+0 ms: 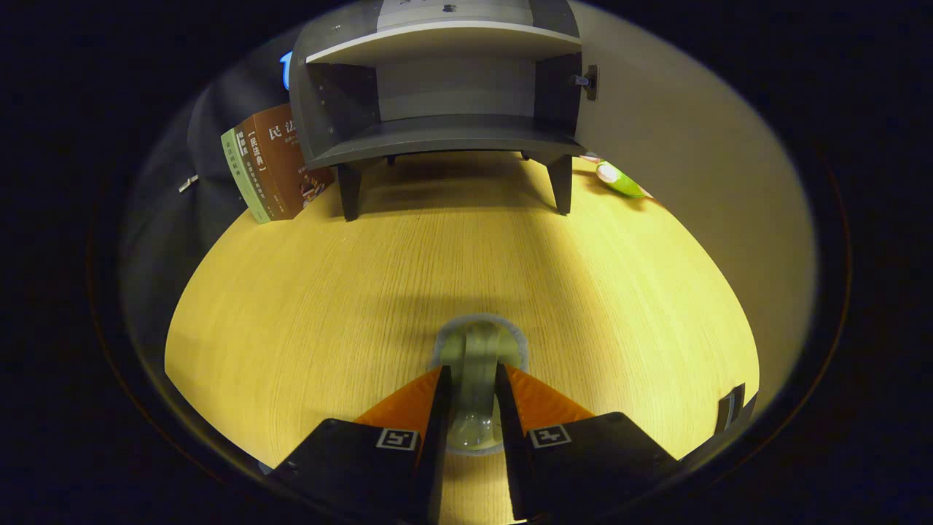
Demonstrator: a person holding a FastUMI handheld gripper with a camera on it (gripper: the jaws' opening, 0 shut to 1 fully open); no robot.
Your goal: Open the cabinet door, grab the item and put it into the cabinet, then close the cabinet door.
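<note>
A dark grey cabinet (444, 102) on short legs stands at the far side of the wooden table (306, 292). Its front is open, and the door (592, 82) is swung out to the right, seen edge-on with its knob. The lower compartment looks bare under a pale shelf (437, 42). A clear glass cup (477, 364) with a greyish round rim sits between my fingers, low over the table. My gripper (474, 386) is shut on it, both fingers pressing a glassy upright part in the middle. The cup's near side is hidden behind the fingers.
Several books (270, 164) lean upright left of the cabinet. A green and white object (619, 180) lies by the cabinet's right leg, near the pale wall (692, 168). A wide stretch of bare tabletop separates the cup from the cabinet.
</note>
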